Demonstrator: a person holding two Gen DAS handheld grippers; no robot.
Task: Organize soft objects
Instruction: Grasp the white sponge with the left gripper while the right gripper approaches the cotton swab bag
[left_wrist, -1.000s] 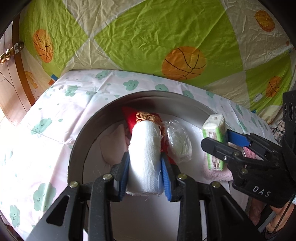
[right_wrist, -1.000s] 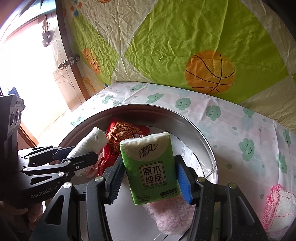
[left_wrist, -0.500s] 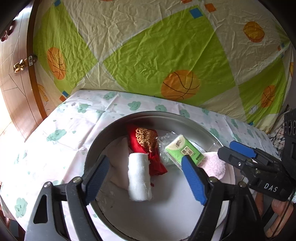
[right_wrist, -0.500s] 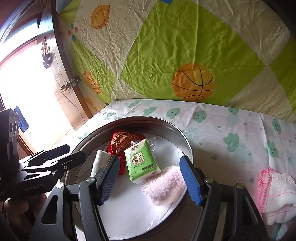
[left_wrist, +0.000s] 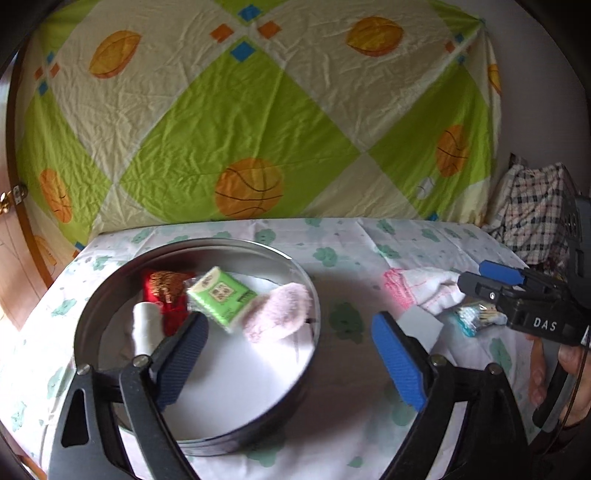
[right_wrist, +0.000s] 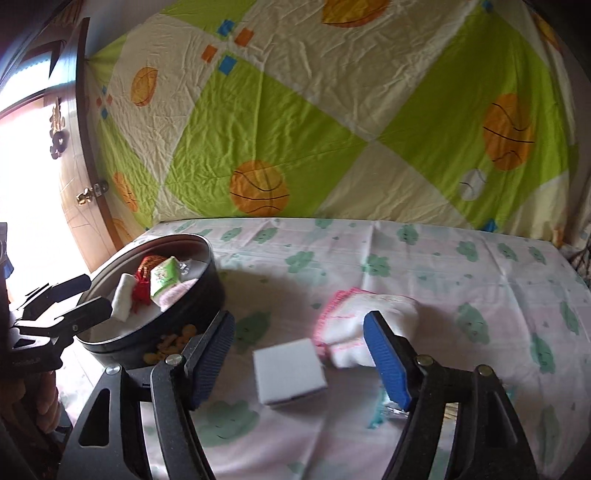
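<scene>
Both pairs of tongs stand released with nothing between their pads, their jaws having just been opening. The right tongs (right_wrist: 299, 358) point down at a white sponge block (right_wrist: 290, 373), which lies on the cloud-print worktop (right_wrist: 424, 258) squarely between the two blue pads and touches neither. It looks light, springy and dull-surfaced, so I judge that it will squash rather than slip; the sensible hold is across its two flat side faces, near the middle, with only enough squeeze to dent it slightly. Just beyond the right-hand pad lies a folded white cloth with pink edging (right_wrist: 365, 325), touching or nearly touching the block's far corner; it is limp and will sag or unfold if pinched by one layer, so the thick folded stack is the place to grip it. A small crinkly packet (left_wrist: 472, 317) sits close under the right tongs, partly hidden; its film probably slides and is better taken across its bulk. The left tongs (left_wrist: 288, 358) hang over the near rim of the round metal tin (left_wrist: 312, 295), their left pad above the tin's floor and their right pad outside it. Ahead of that left pad rest a white cloth roll (left_wrist: 146, 325), a red pouch (left_wrist: 166, 291), a green tissue pack (left_wrist: 221, 295) and a pink fluffy pad (left_wrist: 277, 314), all light and yielding.
</scene>
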